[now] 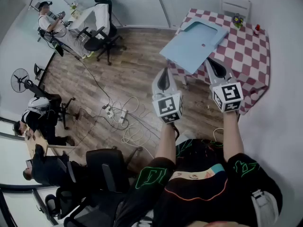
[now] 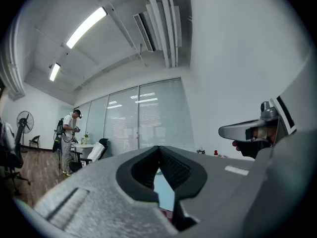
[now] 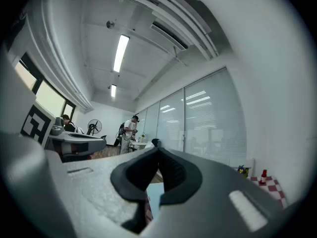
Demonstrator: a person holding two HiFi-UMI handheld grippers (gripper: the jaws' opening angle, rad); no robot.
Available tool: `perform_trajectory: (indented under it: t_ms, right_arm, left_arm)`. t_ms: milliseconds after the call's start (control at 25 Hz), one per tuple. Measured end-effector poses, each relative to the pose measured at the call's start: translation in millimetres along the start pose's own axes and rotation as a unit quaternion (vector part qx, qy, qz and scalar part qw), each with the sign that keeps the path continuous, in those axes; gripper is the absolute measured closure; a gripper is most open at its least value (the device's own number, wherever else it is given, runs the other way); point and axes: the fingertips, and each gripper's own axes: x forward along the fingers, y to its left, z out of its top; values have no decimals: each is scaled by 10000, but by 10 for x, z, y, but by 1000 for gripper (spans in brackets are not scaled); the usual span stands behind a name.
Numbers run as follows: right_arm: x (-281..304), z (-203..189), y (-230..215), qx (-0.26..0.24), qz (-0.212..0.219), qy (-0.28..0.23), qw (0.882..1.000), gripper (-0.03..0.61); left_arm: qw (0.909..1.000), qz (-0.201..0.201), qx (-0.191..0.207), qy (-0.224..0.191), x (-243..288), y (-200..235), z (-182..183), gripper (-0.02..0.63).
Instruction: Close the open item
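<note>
The left tongs (image 1: 163, 81) and right tongs (image 1: 216, 67) are both fully closed, with nothing between their jaws. The light blue flat open item (image 1: 194, 41) lies on the red-and-white checked worktop (image 1: 248, 51), beyond both tong tips and not gripped.

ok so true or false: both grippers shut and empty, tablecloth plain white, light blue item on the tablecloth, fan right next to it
1. The left gripper and the right gripper are both shut with nothing between their jaws. True.
2. The tablecloth is plain white. False: it is checked red and white.
3. A light blue item lies on that tablecloth. True.
4. The standing fan is right next to the tablecloth. False: it stands across the room at the head view's left, with wood floor between them.
</note>
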Motion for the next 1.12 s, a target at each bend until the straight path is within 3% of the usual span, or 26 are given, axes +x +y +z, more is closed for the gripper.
perform_trajectory:
  t_ms: [520, 760, 1120]
  right_arm:
    - [50, -3, -56, 227, 12, -23, 9997, 575]
    - [207, -219, -105, 314, 3, 191, 9993, 575]
    - [667, -653, 61, 570, 199, 584, 9965, 575]
  left_arm:
    - [9998, 105, 160, 28, -14, 132, 39, 604]
    - [9996, 64, 42, 276, 152, 183, -241, 604]
    - [9944, 67, -106, 1046, 389, 433, -934, 604]
